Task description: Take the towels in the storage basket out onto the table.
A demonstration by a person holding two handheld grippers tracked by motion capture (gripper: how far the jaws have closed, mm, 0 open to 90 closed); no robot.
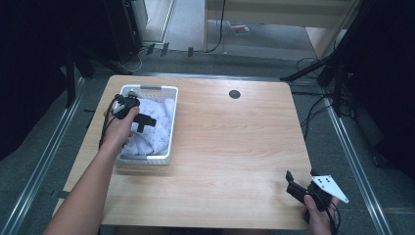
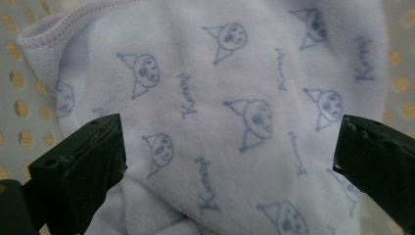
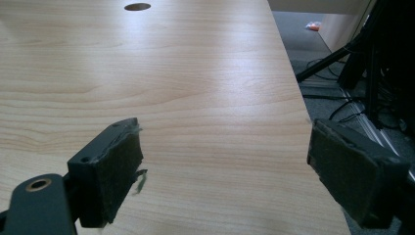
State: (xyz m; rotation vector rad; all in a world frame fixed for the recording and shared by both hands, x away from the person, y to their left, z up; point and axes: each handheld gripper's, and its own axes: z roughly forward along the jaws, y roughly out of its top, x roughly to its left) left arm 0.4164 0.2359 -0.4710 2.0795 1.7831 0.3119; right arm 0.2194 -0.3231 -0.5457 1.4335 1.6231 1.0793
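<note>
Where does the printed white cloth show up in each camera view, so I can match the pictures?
High view: the printed white cloth lies in the white basket, left on the table.
Left gripper view: the cloth fills the centre, between the open jaws of the left hand-held gripper.
Right gripper view: bare tabletop instead.
Shared landmark: the basket's perforated wall, at the left edge of the left gripper view.

Beneath the left gripper (image 2: 230,156), the printed cloth (image 2: 220,98) runs past the picture's top, right and bottom edges, hiding most of the basket (image 2: 19,93). Both the right gripper (image 3: 222,171) jaws are cut off below.
</note>
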